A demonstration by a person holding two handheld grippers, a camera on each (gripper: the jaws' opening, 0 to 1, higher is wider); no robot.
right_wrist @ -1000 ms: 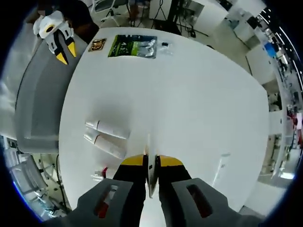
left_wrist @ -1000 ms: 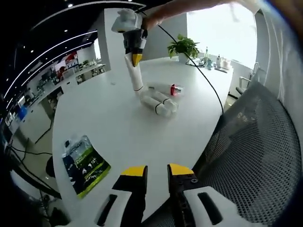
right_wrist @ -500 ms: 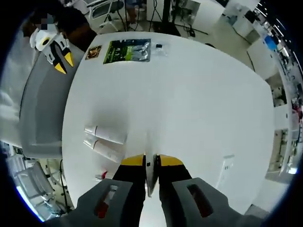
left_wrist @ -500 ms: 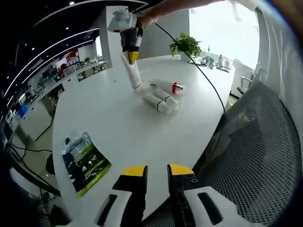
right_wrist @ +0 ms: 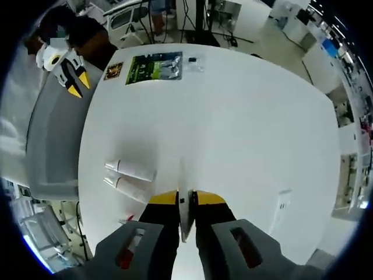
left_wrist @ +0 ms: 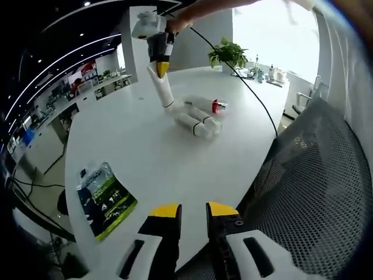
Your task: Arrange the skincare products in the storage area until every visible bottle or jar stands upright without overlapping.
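White round tabletop carries two lying white tubes; right tongs clench a white squeeze tube, which may topple when released; left tongs idle, parted.

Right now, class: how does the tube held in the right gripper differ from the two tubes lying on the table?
The held tube is lifted and steeply tilted; the two lying tubes rest flat on the table. The held tube is clamped in the right gripper; the lying tubes are free, side by side. All are white tubes.
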